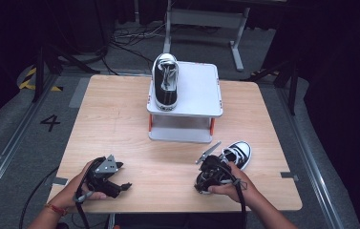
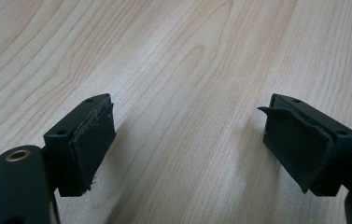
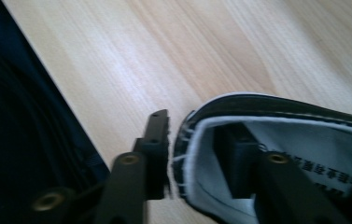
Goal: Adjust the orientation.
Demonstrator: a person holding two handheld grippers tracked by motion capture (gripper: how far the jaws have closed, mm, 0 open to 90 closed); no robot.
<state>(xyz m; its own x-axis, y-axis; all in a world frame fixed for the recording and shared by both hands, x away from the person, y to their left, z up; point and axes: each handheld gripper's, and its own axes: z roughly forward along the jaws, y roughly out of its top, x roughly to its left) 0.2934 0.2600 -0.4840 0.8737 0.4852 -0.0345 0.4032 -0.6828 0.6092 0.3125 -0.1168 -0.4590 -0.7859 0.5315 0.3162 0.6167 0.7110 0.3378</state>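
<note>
- Nearest, the left gripper (image 1: 120, 187) rests low on the pale wood tabletop (image 1: 115, 124), jaws wide, nothing between.
- Right gripper (image 3: 197, 154) straddles the heel wall of the near shoe (image 1: 237, 153), jaws narrow.
- Another shoe (image 1: 166, 81) sits on a grey stand (image 1: 196, 95); dark room, grey floor (image 1: 5, 129).

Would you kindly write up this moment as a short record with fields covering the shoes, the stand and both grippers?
Surface: wooden table
Stand: grey two-tier stand at the far middle of the table
Shoe on stand: black-and-white sneaker on the stand's top left
Shoe on table: second sneaker at the near right
Right gripper: right gripper, one jaw inside the second sneaker's heel, one outside; grip not clearly closed
Left gripper: left gripper, jaws wide apart, empty, low over bare wood
</note>
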